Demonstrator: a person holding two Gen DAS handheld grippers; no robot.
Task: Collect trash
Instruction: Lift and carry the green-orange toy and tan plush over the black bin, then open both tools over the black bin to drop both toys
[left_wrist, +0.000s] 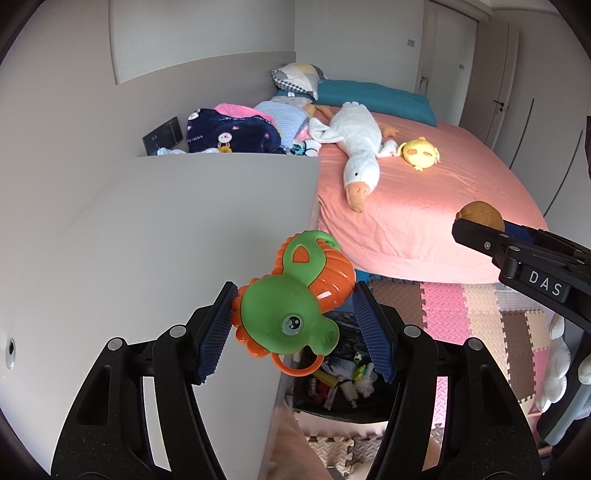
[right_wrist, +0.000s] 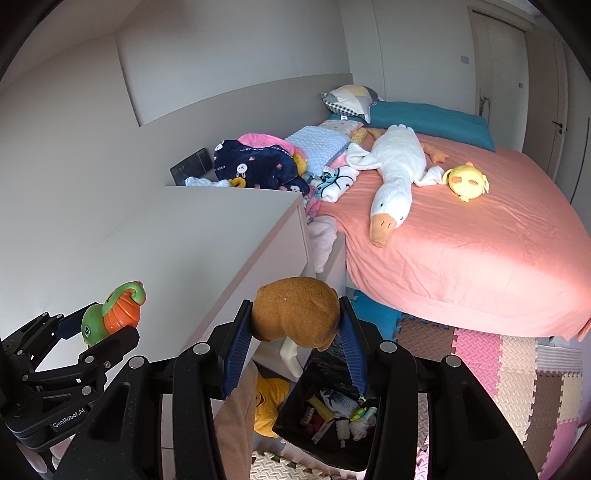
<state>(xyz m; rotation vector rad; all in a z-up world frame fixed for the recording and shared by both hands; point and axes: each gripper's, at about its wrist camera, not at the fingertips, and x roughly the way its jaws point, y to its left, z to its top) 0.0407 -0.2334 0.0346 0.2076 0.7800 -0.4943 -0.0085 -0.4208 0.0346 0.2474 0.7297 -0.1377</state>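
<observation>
Below, black bin (right_wrist: 295, 417) beside dresser (right_wrist: 221, 240).

Right tool (right_wrist: 295, 325) clamped on a brown plush toy (right_wrist: 295, 312), both blue pads pressing its sides. Below, a black bin (right_wrist: 295, 417) full of mixed litter, standing on the foam floor mat (right_wrist: 498, 358). At left, left tool (right_wrist: 101, 326) gripping a green-and-orange plastic toy (right_wrist: 114, 312) over the white surface (right_wrist: 166, 236). Beyond, a pink bed (right_wrist: 480, 251) bearing a white goose plush (right_wrist: 395, 166).
</observation>
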